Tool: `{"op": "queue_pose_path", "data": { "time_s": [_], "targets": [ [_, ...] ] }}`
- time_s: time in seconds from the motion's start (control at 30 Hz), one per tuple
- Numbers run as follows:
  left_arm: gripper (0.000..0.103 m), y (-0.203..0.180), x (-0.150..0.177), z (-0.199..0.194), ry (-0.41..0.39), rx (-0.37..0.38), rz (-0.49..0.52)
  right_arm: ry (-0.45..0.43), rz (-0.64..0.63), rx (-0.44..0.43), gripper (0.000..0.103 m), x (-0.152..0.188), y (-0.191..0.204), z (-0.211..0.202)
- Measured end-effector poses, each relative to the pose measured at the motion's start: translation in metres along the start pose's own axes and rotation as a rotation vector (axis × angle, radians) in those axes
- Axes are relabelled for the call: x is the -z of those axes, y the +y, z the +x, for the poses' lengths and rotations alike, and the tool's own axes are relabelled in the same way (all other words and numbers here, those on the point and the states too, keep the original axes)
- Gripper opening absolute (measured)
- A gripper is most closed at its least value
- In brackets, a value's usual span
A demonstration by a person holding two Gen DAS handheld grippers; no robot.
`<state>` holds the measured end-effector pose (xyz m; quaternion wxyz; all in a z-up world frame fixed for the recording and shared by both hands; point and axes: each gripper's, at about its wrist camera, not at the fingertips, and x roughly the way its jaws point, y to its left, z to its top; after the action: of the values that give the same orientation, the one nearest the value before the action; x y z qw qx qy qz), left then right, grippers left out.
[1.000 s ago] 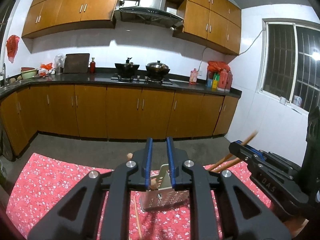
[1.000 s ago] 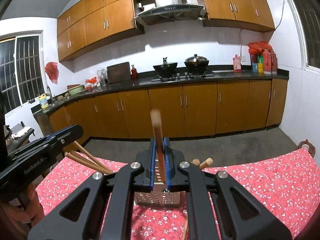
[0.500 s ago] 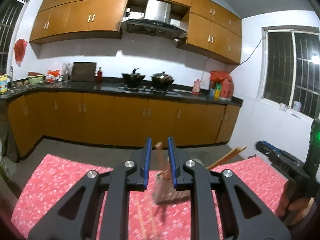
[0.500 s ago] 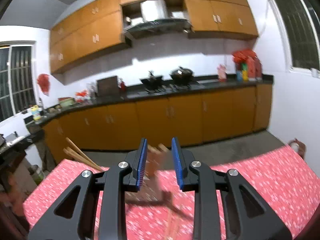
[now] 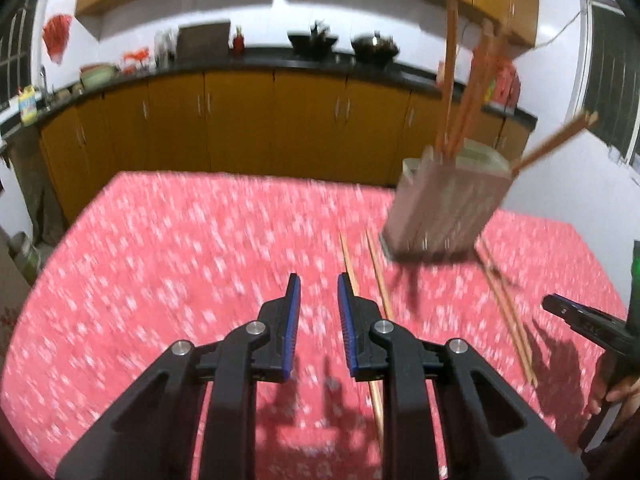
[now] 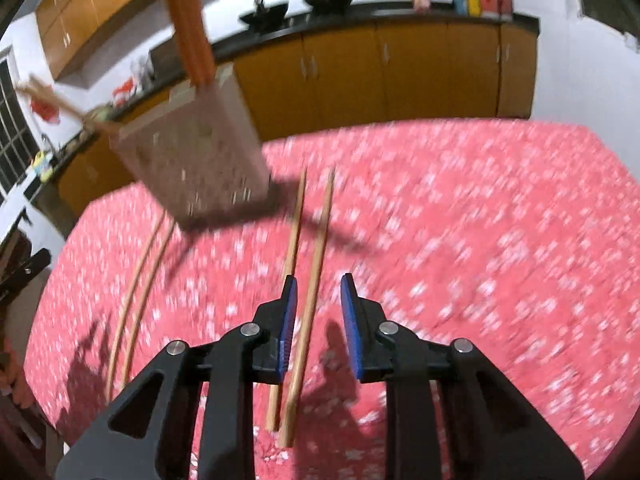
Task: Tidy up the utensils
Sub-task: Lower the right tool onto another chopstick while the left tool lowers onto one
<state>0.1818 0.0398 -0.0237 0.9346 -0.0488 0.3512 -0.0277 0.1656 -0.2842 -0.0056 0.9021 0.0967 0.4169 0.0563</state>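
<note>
With both the left gripper (image 5: 318, 280) and right gripper (image 6: 319, 282) slightly open and empty above paired chopsticks (image 6: 310, 280) lying on the red tablecloth (image 6: 460, 240), a hasty pinch could scissor them apart or knock the loaded holder (image 6: 192, 160) nearby.

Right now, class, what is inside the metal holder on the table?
Several chopsticks stand in the holder, tops sticking out above the rim, one leaning far out sideways. Their lower ends are hidden by its walls, and blur prevents an exact count.
</note>
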Motion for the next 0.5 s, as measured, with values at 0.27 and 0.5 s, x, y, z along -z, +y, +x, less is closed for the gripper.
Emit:
{"op": "queue_pose_path", "data": {
  "time_s": [0.27,0.5],
  "targets": [
    [0.02,-0.004,0.029,0.023,0.096,0.045,-0.003,0.079,-0.031,0.023,0.017,0.027,0.008,0.028],
    [0.02,-0.013,0.036,0.029,0.13,0.08,0.01,0.06,-0.051,0.084,0.007,0.027,0.001,0.028]
  ]
}}
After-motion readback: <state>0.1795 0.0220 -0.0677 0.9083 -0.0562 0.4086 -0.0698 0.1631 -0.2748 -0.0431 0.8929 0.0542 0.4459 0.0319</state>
